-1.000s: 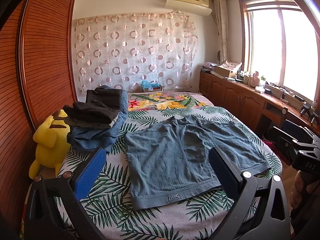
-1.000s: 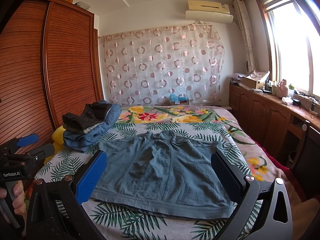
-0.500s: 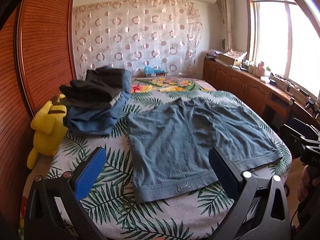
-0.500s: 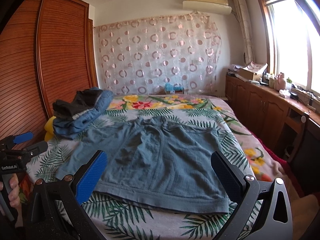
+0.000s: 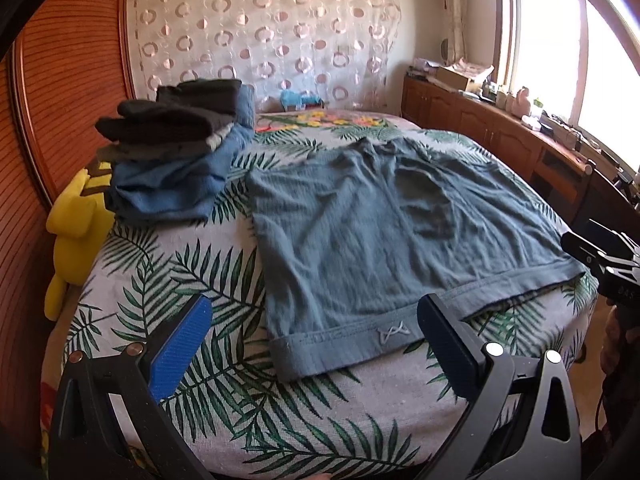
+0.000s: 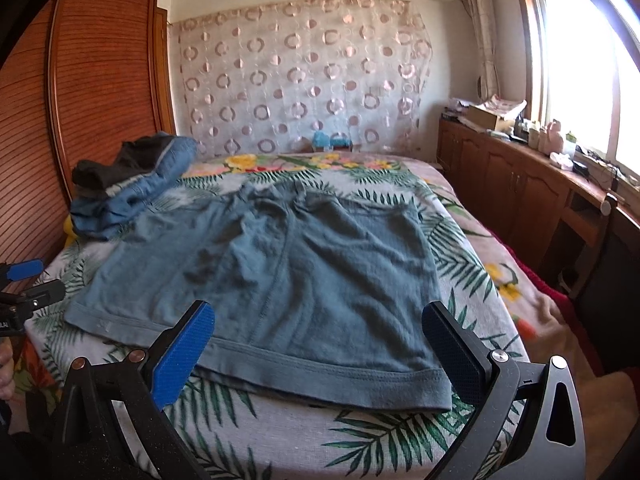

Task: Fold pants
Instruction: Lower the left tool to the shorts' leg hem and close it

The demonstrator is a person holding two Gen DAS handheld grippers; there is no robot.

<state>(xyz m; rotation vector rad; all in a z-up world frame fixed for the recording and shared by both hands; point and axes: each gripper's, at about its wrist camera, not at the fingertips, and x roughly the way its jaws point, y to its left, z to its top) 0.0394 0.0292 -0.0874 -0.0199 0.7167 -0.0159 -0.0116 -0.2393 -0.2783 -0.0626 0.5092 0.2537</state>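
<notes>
While you are holding both tools above the near edge of the bed (image 5: 132, 280), the pants (image 5: 380, 232) are lying spread flat on the leaf-print cover, unfolded, with their near hem close to that edge. They are sitting just right of a stack of folded clothes (image 5: 176, 160) and are not touching it, as far as the left view shows.

Your left gripper (image 5: 316, 344) is standing wide open with nothing between its pads, hovering in front of the hem corner that carries the small stitched mark. Your right gripper (image 6: 328, 350) is likewise spread wide and empty, framing the other end of that same hem band.

The cloth is looking thin, soft and light, so I judge it will be drooping and stretching as you lift rather than holding any shape. The thick stitched hem band is probably the firmest place to pinch, one corner per tool.

The garment is running wider than it is deep, its long axis lying across the bed from left to right. The gathered, wrinkled end is pointing away from you toward the curtain (image 6: 304, 76), while the straight hem is facing you.
</notes>
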